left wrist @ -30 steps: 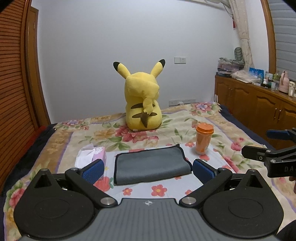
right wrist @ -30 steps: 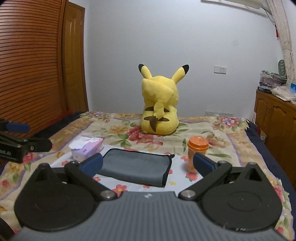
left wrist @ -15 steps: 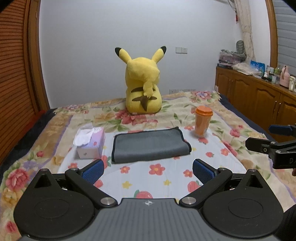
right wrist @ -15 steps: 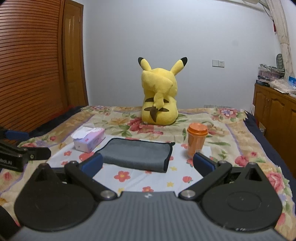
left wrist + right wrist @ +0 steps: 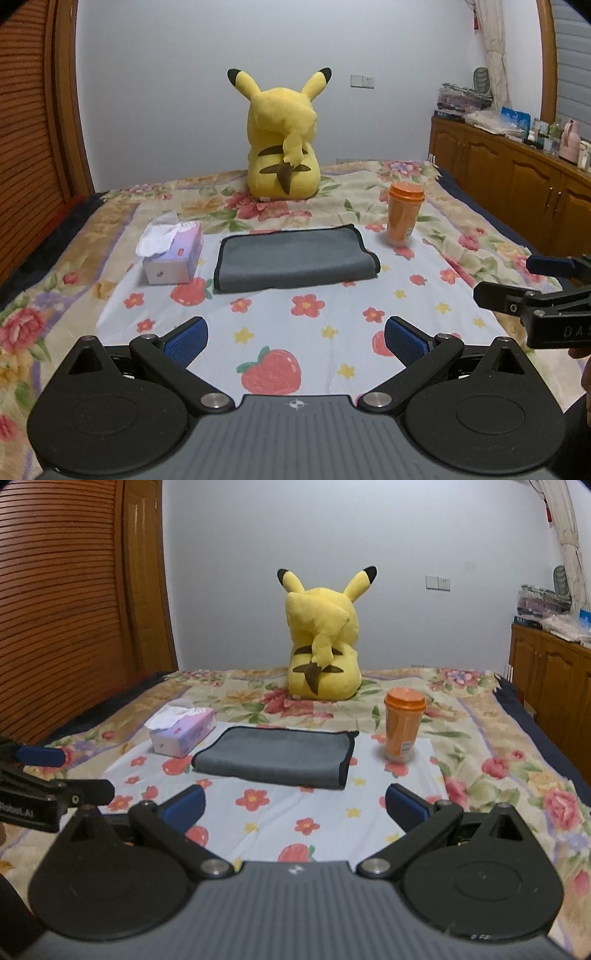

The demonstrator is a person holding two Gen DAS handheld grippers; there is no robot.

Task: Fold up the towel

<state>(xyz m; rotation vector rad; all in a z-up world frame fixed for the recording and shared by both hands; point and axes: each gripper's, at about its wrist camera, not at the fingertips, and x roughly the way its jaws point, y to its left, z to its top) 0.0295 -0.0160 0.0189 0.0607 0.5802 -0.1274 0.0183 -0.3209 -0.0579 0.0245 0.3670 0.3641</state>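
While we hold both tools above the near part of the bed point(image 5: 461, 221), the left gripper point(image 5: 295, 338) has its jaws wide open and holds nothing, and the right gripper point(image 5: 293, 805) is the same, jaws spread apart and empty. Beyond them, we see the grey towel point(image 5: 293, 258) lying folded flat on the flowered sheet point(image 5: 306, 332), apart from both grippers. Just beside its left end stands 1 tissue box point(image 5: 173, 254), and near its right end stands 1 orange cup point(image 5: 404, 214), upright. Farther back, a yellow plush toy point(image 5: 282, 144) sits with its back to us.
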